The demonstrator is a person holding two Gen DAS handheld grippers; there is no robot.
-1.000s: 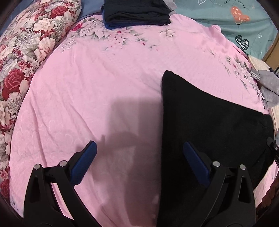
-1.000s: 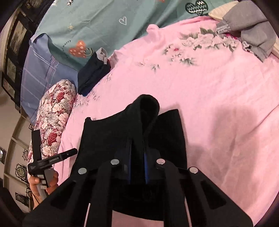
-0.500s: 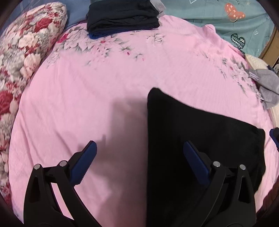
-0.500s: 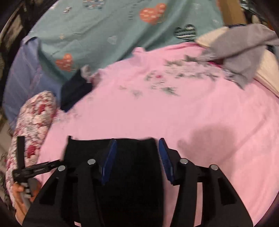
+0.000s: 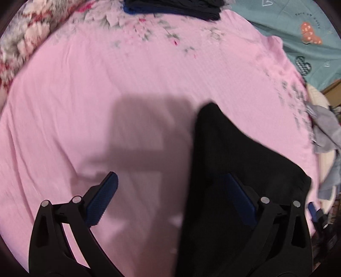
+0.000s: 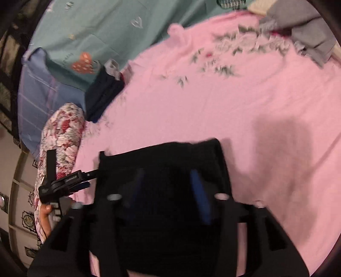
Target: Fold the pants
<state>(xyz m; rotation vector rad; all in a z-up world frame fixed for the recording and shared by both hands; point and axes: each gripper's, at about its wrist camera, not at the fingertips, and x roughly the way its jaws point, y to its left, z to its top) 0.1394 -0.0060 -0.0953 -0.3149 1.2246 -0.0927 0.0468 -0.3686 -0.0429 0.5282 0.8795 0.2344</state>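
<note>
Black pants (image 5: 238,162) lie folded flat on the pink bedsheet (image 5: 106,85). My left gripper (image 5: 170,187) is open above their left edge: its right finger (image 5: 238,191) hangs over the black cloth and its left finger over bare sheet. In the right wrist view the pants (image 6: 162,157) lie under my right gripper (image 6: 166,173). Its jaws are opening, and the pads press on nothing. The left gripper (image 6: 64,185), held by a hand (image 6: 45,215), shows at the pants' left side.
A stack of dark folded clothes (image 5: 170,6) lies at the far edge of the sheet. A floral pillow (image 6: 59,136) runs along the left. A grey garment (image 6: 309,32) lies crumpled at the right. Teal bedding (image 6: 85,32) lies beyond.
My right gripper let go of the raised fold of the pants and opened; the cloth dropped flat. My left gripper moved in lower over the pants' left edge.
</note>
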